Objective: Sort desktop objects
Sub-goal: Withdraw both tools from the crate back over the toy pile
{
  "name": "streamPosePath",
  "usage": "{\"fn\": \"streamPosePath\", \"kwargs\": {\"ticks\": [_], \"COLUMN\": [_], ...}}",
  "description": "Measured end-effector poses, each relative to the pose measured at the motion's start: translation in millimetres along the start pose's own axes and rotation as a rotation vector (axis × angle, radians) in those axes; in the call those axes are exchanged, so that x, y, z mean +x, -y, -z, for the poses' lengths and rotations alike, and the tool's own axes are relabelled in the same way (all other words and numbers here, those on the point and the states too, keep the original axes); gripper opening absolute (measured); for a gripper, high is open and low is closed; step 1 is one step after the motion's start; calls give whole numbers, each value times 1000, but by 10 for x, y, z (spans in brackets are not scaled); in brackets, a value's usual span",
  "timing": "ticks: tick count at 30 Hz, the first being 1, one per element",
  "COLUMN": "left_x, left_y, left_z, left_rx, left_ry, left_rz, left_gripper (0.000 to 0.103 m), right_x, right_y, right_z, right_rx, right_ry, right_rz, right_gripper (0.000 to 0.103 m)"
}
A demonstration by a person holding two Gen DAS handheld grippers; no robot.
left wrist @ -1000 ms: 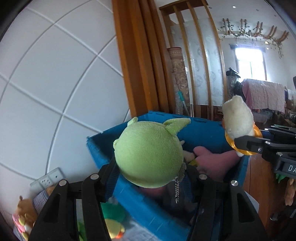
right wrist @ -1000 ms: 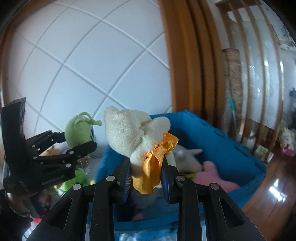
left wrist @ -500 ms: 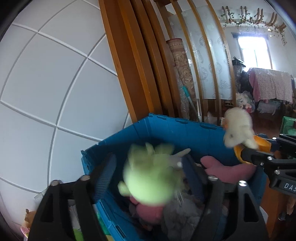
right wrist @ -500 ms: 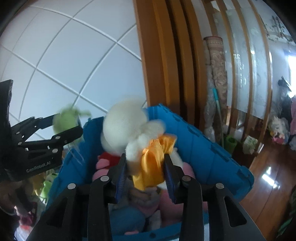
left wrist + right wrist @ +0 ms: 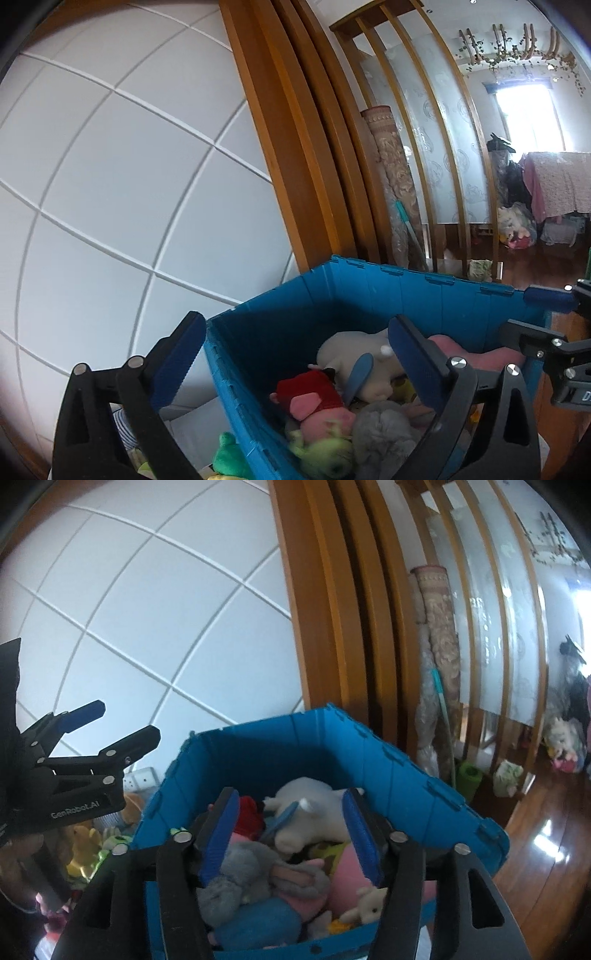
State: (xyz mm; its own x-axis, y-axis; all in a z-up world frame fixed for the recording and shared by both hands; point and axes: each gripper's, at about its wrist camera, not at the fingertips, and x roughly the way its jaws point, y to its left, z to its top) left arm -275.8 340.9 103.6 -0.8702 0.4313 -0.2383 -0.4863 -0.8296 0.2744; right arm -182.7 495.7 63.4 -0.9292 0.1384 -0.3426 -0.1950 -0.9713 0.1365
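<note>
Blue crate point(image 5: 406, 775) of plush toys point(image 5: 306, 819) below spread, empty fingers point(image 5: 360, 834).

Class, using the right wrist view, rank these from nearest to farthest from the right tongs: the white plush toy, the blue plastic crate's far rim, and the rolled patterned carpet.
1. White plush toy: between the right tongs, inside the crate.
2. Blue plastic crate's far rim: behind the toy, ahead of the tongs.
3. Rolled patterned carpet: standing against the wooden partition, upper right, beyond the crate.

Blue bin point(image 5: 402, 775): ribbed matt plastic. Toys point(image 5: 306, 816): fuzzy plush cloth. Floor point(image 5: 546, 853): glossy wood. Wall point(image 5: 110, 177): smooth white panels. Frame point(image 5: 295, 147): varnished wood.
</note>
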Motion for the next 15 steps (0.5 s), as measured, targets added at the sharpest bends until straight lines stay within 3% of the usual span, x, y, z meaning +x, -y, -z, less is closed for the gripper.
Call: {"fn": "streamPosePath", "kwargs": {"ticks": [2,11,15], "left_x": [-120,-583,-833], "left_y": [-24,-308,-492], "left_z": [63,421,637], "left_rx": [0,-88,-96], "left_ry": [9,11,-12], "left_rz": [-21,-68,-103], "left_gripper": [101,101,101], "right_x": [-92,-518,-704], "right_y": [-60,-274,-592], "right_z": [38,226,373], "right_rx": [-5,5,-19], "right_ry": [19,98,113], "right_rz": [-4,-26,-60], "right_gripper": [71,75,76]}}
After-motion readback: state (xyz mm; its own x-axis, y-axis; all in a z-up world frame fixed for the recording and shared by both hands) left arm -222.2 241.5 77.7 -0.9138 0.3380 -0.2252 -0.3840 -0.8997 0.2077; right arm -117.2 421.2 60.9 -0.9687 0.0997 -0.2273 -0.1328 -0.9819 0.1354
